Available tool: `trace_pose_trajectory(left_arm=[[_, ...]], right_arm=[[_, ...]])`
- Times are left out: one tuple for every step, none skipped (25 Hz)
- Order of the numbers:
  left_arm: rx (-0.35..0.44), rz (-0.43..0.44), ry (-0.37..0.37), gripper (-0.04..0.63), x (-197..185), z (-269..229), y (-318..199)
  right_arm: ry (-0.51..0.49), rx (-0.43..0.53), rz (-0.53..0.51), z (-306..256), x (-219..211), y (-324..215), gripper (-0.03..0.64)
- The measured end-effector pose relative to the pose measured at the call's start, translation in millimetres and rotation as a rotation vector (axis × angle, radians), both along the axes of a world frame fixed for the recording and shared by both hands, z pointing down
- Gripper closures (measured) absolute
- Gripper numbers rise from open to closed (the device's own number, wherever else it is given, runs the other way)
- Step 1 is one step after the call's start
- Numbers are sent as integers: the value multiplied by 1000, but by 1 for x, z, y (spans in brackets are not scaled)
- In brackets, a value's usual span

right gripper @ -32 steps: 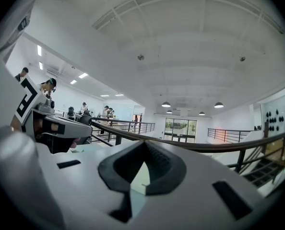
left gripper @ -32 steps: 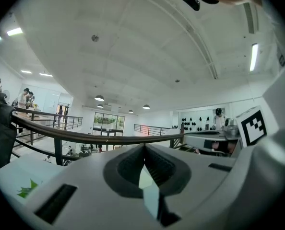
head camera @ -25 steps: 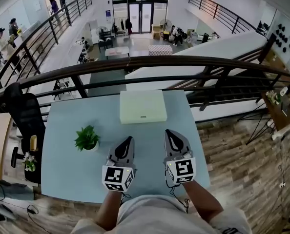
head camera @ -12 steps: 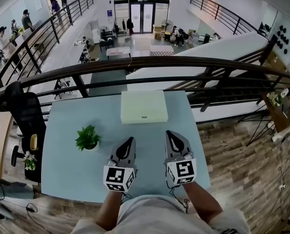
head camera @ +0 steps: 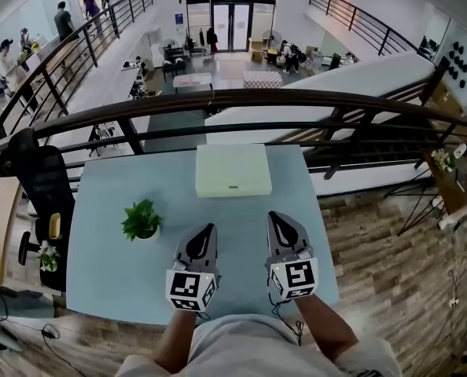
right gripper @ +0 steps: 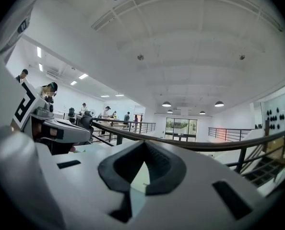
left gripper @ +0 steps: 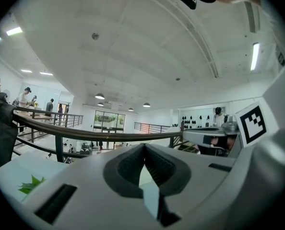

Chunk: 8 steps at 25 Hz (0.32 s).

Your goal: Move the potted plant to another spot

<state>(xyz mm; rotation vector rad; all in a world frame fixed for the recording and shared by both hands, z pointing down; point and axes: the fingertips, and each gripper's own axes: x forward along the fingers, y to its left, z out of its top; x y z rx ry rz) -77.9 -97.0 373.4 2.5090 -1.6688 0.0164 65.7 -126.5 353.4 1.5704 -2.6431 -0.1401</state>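
A small potted plant (head camera: 141,221) with green leaves in a white pot stands on the left part of the pale blue table (head camera: 108,273). Its leaf tips (left gripper: 31,184) show at the lower left of the left gripper view. My left gripper (head camera: 210,228) hovers over the table to the right of the plant, apart from it, jaws shut with nothing between them. My right gripper (head camera: 273,215) sits beside it further right, also shut and empty. Both point level toward the railing.
A flat white box (head camera: 233,170) lies at the table's far edge, ahead of both grippers. A dark handrail (head camera: 241,97) runs behind the table over a drop to a lower floor. A black office chair (head camera: 31,187) stands left of the table. Wood floor lies to the right.
Both grippers and the plant have stayed put. Only people on the far left walkway have moved.
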Motion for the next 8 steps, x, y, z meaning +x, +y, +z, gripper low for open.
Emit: trace_pose_trajectory(left_arm=[[1, 1, 0, 583, 1, -1, 0], [2, 2, -1, 583, 1, -2, 0], [3, 3, -1, 583, 2, -2, 0], [3, 5, -2, 583, 2, -2, 0], [3, 6, -3, 583, 3, -2, 0], [3, 7, -3, 583, 3, -1, 0], [2, 7, -4, 583, 3, -1, 0], [2, 8, -4, 583, 4, 0, 0]], right_arm=[[0, 2, -2, -1, 0, 0, 614], [0, 4, -3, -2, -1, 0, 614], [-1, 5, -4, -3, -1, 0, 614], [-2, 5, -4, -3, -1, -1, 614], [-3, 4, -4, -2, -1, -1, 614], [-3, 4, -4, -2, 0, -1, 614], [-4, 3, -3, -1, 0, -1, 614], [-4, 2, -3, -1, 0, -1, 614]])
